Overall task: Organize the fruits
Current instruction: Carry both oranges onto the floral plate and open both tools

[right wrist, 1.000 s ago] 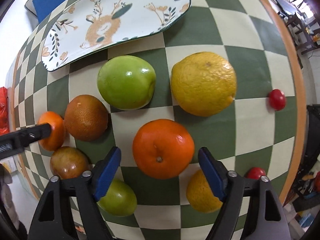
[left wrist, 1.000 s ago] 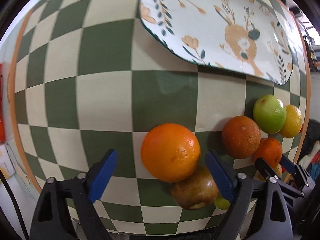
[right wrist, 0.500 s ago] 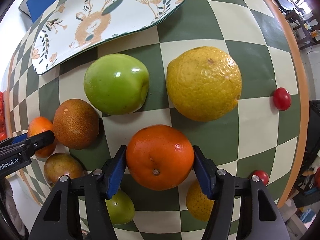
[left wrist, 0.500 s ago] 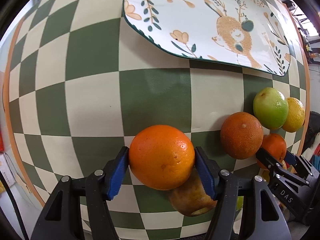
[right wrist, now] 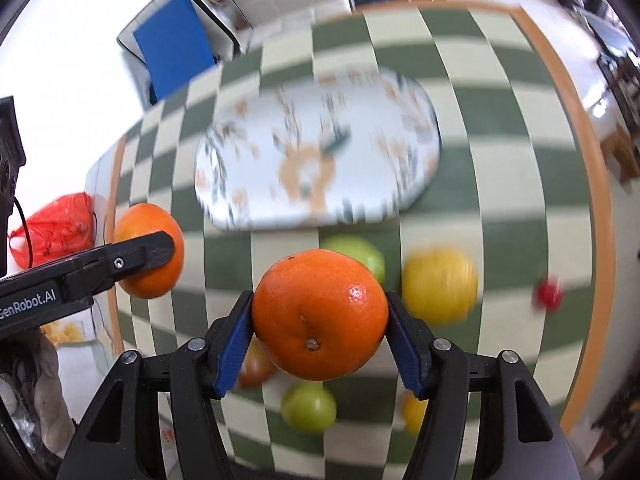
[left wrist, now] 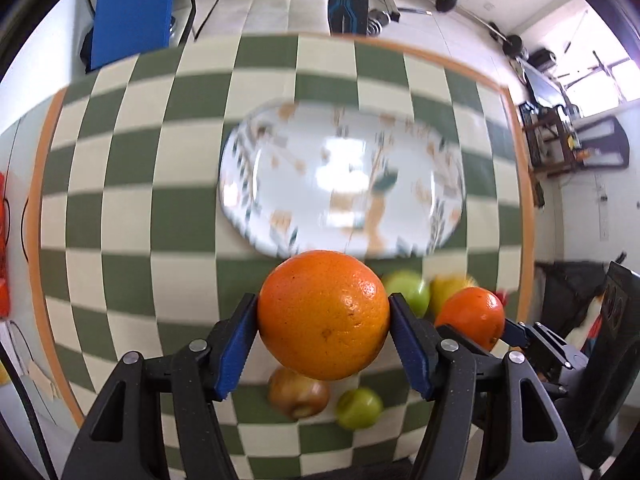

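My left gripper (left wrist: 323,320) is shut on a large orange (left wrist: 323,314), held in the air above the checkered table. My right gripper (right wrist: 320,316) is shut on a smaller orange (right wrist: 320,314), also lifted. Each view shows the other hand's load: the small orange (left wrist: 472,316) at the right of the left wrist view, the large orange (right wrist: 149,250) at the left of the right wrist view. The oval floral plate (left wrist: 344,180) (right wrist: 316,156) lies ahead of both grippers with nothing on it. Both views are blurred by motion.
Left on the table are a green apple (right wrist: 356,252), a yellow citrus (right wrist: 440,286), a red cherry tomato (right wrist: 547,294), a small green fruit (right wrist: 308,408) and a brownish fruit (left wrist: 298,396). The table's orange edge (left wrist: 520,168) runs along the right. A red bag (right wrist: 56,232) sits off the table's left.
Both grippers went from open to shut on their oranges, then lifted them off the table and tilted up; the whole plate and the room behind came into view.
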`<action>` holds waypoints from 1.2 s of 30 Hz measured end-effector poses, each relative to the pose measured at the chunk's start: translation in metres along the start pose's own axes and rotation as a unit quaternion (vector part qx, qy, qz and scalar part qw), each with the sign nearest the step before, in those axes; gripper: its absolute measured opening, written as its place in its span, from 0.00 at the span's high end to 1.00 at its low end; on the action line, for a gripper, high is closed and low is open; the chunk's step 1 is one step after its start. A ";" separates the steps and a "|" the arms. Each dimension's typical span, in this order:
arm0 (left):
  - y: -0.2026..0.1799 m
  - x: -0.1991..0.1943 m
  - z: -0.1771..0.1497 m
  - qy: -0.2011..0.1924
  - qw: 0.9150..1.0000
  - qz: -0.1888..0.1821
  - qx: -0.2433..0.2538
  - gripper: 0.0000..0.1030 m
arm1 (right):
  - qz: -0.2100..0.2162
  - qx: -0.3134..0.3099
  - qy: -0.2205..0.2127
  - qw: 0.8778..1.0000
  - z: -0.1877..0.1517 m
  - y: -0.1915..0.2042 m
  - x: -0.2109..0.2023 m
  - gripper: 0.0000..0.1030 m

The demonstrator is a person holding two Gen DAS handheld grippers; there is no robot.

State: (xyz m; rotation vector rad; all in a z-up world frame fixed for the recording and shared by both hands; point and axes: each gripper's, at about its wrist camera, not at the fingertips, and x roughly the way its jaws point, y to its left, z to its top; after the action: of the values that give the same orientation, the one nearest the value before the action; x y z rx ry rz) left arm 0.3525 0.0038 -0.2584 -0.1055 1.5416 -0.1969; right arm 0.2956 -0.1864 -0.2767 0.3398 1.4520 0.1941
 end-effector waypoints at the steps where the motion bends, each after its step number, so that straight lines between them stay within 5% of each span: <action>1: -0.001 0.002 0.015 -0.002 1.000 0.004 -0.003 0.39 | -0.005 -0.006 -0.006 1.000 0.015 0.006 0.009 0.37; 7: 0.006 0.041 0.084 0.029 0.999 0.014 -0.039 0.39 | -0.023 -0.038 0.004 0.999 0.107 0.016 0.063 0.37; 12: 0.015 0.085 0.124 0.090 0.993 -0.016 -0.079 0.39 | -0.039 -0.075 0.042 0.996 0.153 0.018 0.115 0.37; 17: 0.023 0.116 0.138 0.127 0.985 -0.032 -0.112 0.39 | -0.048 -0.093 0.070 0.992 0.169 0.015 0.147 0.37; 30: 0.011 0.125 0.135 0.135 0.986 -0.006 -0.093 0.38 | -0.049 -0.083 0.086 0.992 0.178 0.007 0.145 0.27; 36: 0.006 0.101 0.129 0.091 0.993 0.010 -0.075 0.14 | -0.066 -0.064 0.076 0.993 0.169 0.002 0.127 0.09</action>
State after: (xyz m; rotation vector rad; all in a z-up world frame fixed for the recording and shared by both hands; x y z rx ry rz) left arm 0.4835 -0.0173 -0.3553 -0.1944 1.7388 -0.0757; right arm 0.4780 -0.1604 -0.3813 0.1263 1.5988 0.2089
